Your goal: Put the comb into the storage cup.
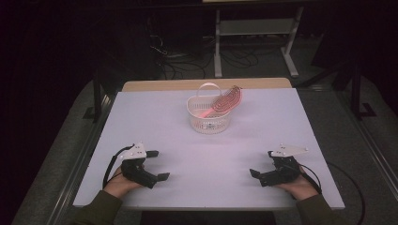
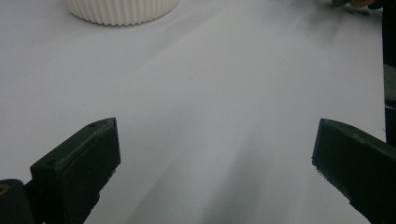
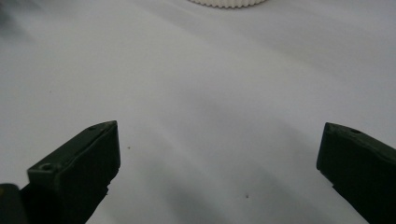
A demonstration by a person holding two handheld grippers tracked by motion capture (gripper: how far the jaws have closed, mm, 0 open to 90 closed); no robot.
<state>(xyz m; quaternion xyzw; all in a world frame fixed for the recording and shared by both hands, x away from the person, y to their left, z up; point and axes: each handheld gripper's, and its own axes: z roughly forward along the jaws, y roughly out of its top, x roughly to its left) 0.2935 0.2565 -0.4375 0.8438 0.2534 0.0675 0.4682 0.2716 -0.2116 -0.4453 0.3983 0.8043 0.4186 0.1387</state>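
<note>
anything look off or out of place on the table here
One thing: the pink hairbrush does not lie inside the white basket. It leans tilted across the rim, its head poking out past the right side. Nothing is spilled or damaged, and both grippers rest open near the front edge.

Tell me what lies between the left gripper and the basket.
Nothing: bare white table between the left gripper and the basket, seen in the high view.

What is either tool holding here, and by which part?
Nothing is held. The left tool and the right tool both rest open near the table's front edge, far from the basket with the pink brush in it.
</note>
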